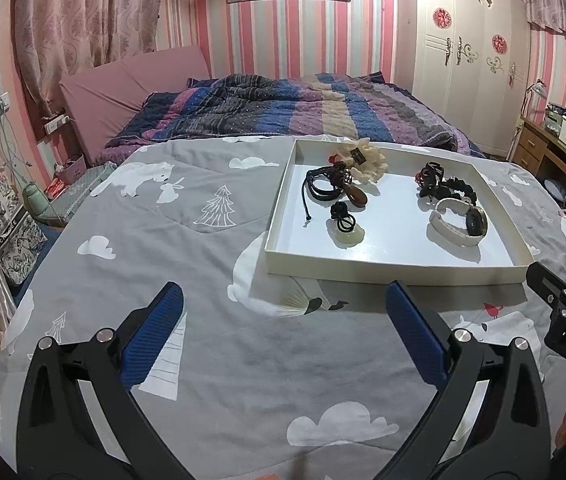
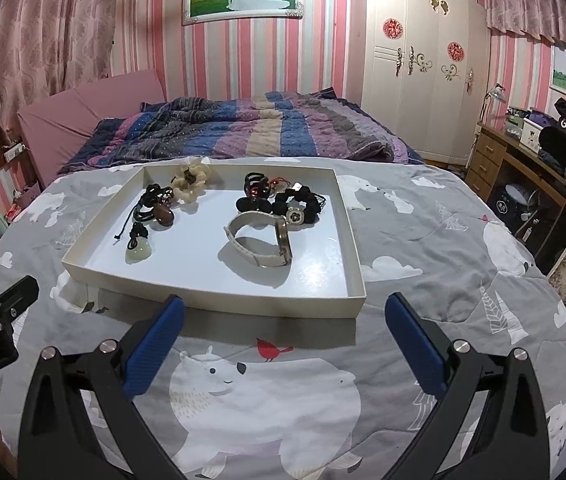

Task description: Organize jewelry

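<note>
A white shallow tray (image 1: 395, 270) (image 2: 211, 300) lies on a grey quilt. In it lie a white-strap watch (image 1: 459, 222) (image 2: 263, 240), a pale jade pendant on a black knot (image 1: 347, 230) (image 2: 138, 249), a brown pendant with black cords (image 1: 353, 194) (image 2: 163, 213), a cream flower piece (image 1: 367, 160) (image 2: 189, 184) and black bead bracelets (image 1: 443, 186) (image 2: 295, 200). My left gripper (image 1: 283, 292) is open and empty, short of the tray's near left corner. My right gripper (image 2: 283, 304) is open and empty at the tray's near edge.
The grey animal-print quilt (image 1: 203, 360) (image 2: 423, 260) covers the surface under the tray. A bed with a striped purple blanket (image 1: 303, 108) lies behind. A wooden desk (image 2: 523, 160) and a white wardrobe (image 2: 419, 60) stand at the right.
</note>
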`<state>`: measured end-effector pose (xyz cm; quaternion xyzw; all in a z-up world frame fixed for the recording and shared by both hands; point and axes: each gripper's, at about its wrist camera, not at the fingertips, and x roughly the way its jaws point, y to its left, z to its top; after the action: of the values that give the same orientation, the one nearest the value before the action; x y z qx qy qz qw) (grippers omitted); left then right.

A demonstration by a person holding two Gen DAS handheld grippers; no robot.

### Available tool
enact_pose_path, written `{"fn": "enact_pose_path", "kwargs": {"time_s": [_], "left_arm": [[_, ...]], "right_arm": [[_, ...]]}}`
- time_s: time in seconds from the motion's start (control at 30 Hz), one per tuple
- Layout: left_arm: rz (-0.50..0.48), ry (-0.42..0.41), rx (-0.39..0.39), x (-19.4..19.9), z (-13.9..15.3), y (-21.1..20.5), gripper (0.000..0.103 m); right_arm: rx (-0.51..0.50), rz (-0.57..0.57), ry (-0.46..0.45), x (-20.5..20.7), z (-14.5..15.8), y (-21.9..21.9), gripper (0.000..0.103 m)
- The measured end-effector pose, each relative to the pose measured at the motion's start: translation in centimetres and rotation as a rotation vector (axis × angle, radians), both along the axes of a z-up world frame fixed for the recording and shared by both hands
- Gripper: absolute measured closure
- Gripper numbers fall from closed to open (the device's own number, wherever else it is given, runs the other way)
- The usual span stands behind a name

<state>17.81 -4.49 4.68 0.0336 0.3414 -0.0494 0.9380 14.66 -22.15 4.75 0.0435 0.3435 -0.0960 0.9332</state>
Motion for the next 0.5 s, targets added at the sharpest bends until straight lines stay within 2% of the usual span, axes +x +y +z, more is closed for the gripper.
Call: {"fn": "enact_pose_path", "kwargs": {"time_s": [0.5], "left_arm": [[0.005,-0.012,0.019,-0.01,0.12,0.01,0.003]], "right_arm": [[-0.007,-0.003,0.006,0.05,-0.27,0.07,0.003]]}}
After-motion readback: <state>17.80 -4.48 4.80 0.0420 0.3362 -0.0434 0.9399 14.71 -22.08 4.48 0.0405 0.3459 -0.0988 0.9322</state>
